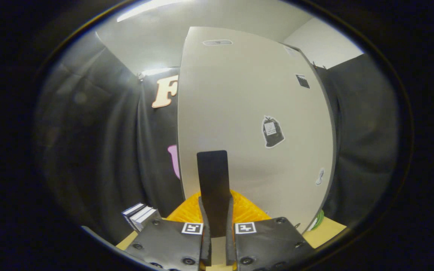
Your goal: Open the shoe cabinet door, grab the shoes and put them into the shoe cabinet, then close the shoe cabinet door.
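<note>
Standing on a pale wooden table [328, 227], a beige cabinet [254, 124] rises just ahead of the gripper [217, 222] and takes up most of what lies beyond it. Black cloth hangs as the booth wall to the left and right of the cabinet, and white room wall and ceiling show above it, with a bright strip of light [153, 9] at the far top.

The gripper's two fingers [204, 222] stand close together, and a flat black handle [213, 188] runs up from between them against the cabinet door. Both fingers lie along the handle's lower edges and seem to press it, so the gripper is closed on the handle. Each finger block carries one square black-and-white marker [192, 228] near its tip, two in all. An orange ridged part [247, 210] spreads out behind the fingers at the foot of the door; what it is cannot be told.

The door is flat to the cabinet as far as can be seen, with its left edge lined up just left of the handle. Four stickers sit on the door: one dark bag-shaped sticker [272, 131] right of the handle, one small dark sticker [303, 81] higher up, one pale oval [217, 42] at the top, and one small pale sticker [320, 176] near the right edge.

Near left of the gripper lie two or three small white-and-dark boxes [139, 215] on the table. A bit of green [318, 220] peeks out at the cabinet's lower right corner.
</note>
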`<state>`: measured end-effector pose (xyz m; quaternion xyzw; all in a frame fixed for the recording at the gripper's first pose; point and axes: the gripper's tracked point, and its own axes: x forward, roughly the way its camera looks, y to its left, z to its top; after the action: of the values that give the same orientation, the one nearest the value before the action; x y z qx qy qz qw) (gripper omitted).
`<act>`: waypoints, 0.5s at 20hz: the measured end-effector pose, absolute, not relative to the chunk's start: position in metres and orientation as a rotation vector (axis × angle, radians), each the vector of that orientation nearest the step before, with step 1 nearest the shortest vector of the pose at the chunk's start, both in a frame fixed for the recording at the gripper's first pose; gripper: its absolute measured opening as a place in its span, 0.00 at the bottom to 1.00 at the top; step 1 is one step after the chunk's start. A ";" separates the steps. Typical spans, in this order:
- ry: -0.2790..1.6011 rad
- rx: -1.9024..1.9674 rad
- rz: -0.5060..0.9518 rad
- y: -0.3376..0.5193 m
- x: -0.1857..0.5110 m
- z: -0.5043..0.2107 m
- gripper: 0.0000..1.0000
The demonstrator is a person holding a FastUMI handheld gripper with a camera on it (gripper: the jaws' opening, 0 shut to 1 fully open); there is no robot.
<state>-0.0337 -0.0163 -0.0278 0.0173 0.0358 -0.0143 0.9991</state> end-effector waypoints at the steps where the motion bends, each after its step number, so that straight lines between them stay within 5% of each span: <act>1: 0.073 0.033 -0.027 -0.019 -0.037 -0.027 0.16; 10: 0.068 0.026 0.011 -0.038 -0.076 -0.020 0.17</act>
<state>-0.0755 -0.0385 -0.0198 0.0130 0.0342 0.0053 0.9993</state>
